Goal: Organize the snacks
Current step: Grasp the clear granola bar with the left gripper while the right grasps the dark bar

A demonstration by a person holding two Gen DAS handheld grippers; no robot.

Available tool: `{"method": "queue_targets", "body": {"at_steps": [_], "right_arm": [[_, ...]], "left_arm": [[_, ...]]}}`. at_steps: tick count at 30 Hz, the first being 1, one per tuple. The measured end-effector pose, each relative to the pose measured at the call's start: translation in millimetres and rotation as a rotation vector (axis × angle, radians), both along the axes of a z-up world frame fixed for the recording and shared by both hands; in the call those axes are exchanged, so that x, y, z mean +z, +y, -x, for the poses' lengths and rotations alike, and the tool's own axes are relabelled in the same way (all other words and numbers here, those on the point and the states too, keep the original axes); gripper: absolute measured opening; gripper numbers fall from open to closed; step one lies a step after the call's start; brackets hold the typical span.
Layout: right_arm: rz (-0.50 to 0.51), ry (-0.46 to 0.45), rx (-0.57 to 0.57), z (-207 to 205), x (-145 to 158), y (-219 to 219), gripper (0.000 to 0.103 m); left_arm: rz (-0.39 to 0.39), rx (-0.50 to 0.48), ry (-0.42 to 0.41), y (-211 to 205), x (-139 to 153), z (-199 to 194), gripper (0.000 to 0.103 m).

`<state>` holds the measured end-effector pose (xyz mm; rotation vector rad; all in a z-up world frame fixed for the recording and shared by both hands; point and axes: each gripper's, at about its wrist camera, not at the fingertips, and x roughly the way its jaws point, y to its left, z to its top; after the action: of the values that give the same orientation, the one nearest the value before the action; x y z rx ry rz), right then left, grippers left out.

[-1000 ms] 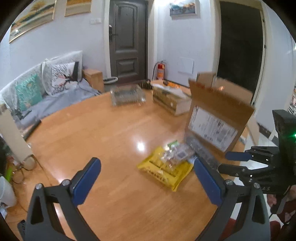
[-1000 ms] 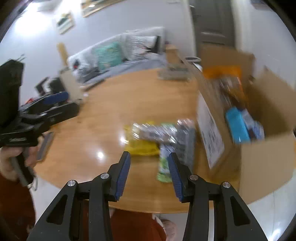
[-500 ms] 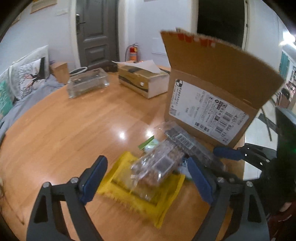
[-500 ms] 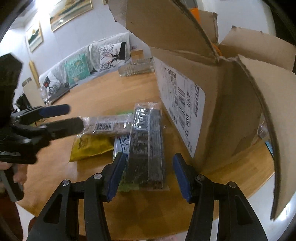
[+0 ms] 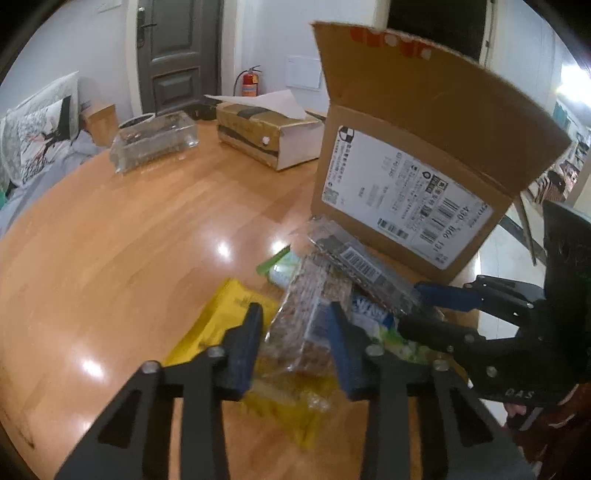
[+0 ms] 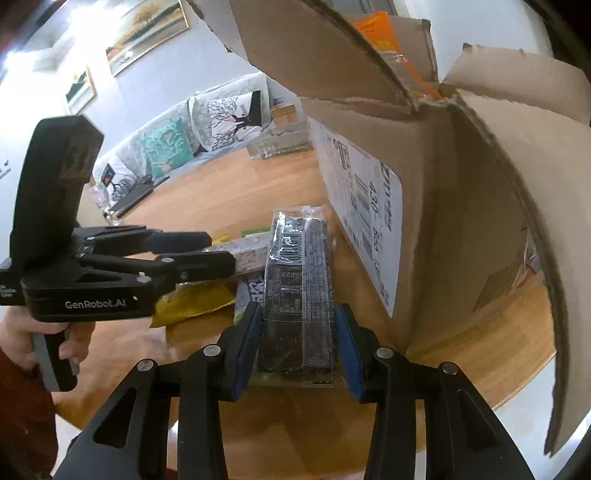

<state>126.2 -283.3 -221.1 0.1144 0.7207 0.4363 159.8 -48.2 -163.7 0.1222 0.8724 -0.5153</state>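
Note:
A pile of snack packs lies on the round wooden table [image 5: 110, 258] in front of an open cardboard box [image 5: 402, 206]. My left gripper [image 5: 293, 328] has its jaws closed onto a clear pack of brown bars [image 5: 306, 325], which lies on a yellow bag [image 5: 218, 325]. My right gripper [image 6: 297, 332] has its jaws closed onto a long dark pack [image 6: 297, 280]; it also shows in the left wrist view [image 5: 424, 306]. A white-blue pack [image 5: 369, 314] and a green pack [image 5: 273, 258] lie under them. The left gripper shows in the right wrist view [image 6: 218, 254].
A tissue box [image 5: 266, 125] and a clear glass tray [image 5: 155, 140] stand at the table's far side. The box [image 6: 461, 206] stands right of the pile and holds an orange pack [image 6: 380, 29]. A sofa with cushions [image 6: 177, 144] lies beyond the table.
Both grippers moved in toward the snack pile and narrowed: the left jaws closed onto the clear brown-bar pack, the right jaws onto the long dark pack.

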Motion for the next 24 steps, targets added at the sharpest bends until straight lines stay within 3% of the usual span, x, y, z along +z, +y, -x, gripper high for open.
{"method": "queue_targets", "body": {"at_steps": [4,8,9,13,17,24], "right_arm": [[0.015,-0.012,0.032,5.8,2.2,0.9,0.036],[0.020,-0.006,0.037,9.3,3.8,0.1,0.036],[0.015,0.000,0.039,8.0,3.8,-1.1,0.036],[0.030,-0.003,0.030,6.5,4.0,-3.5,0.036],[0.022,0.001,0.028,1.3,4.1,-2.9,0.036],[0.017,-0.016,0.080,11.4,7.7,4.4,0.036]], "left_arm": [[0.006,0.031,-0.001,12.4,2.8,15.4,0.031],[-0.027,0.015,-0.033,6.5,7.0,15.3,0.060],[-0.029,0.005,-0.038,4.4,8.4,15.1,0.063],[-0.091,-0.048,-0.020,-17.7,1.3,3.6,0.062],[-0.143,-0.051,-0.039,-29.3,-5.1,2.3,0.044],[-0.105,0.058,-0.047,1.0,0.8,27.1,0.041]]}}
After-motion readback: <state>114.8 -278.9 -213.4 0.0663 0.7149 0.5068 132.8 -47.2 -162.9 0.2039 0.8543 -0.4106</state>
